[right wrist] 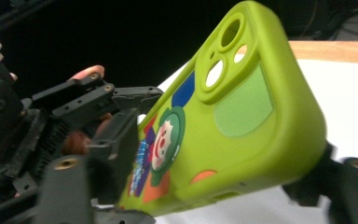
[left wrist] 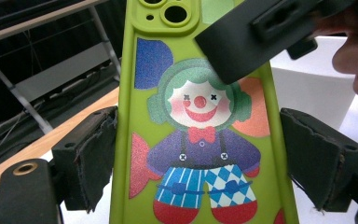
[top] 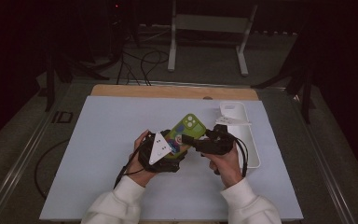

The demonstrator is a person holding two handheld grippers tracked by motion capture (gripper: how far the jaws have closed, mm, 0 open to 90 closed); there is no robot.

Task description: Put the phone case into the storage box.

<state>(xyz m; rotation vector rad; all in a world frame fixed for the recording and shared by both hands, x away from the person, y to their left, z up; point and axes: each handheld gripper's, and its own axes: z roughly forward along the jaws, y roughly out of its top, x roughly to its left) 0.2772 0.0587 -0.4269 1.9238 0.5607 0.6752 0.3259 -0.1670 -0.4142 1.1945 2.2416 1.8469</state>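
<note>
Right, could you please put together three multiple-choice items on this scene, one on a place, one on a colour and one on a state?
1. Where does the white tray sit?
A. At the right edge of the mat
B. At the mat's left edge
C. On the floor

2. What is the main colour of the phone case?
A. Red
B. Lime green
C. Black

3. How is the phone case placed?
A. Lying flat in the tray
B. Lying face down on the mat
C. Held up between the jaws of the left gripper

Answers:
1 A, as the high view shows the tray on the mat's right side.
2 B, as its body is lime green around a clown print.
3 C, as a pad meets each long edge of it, clear of the mat.
</note>
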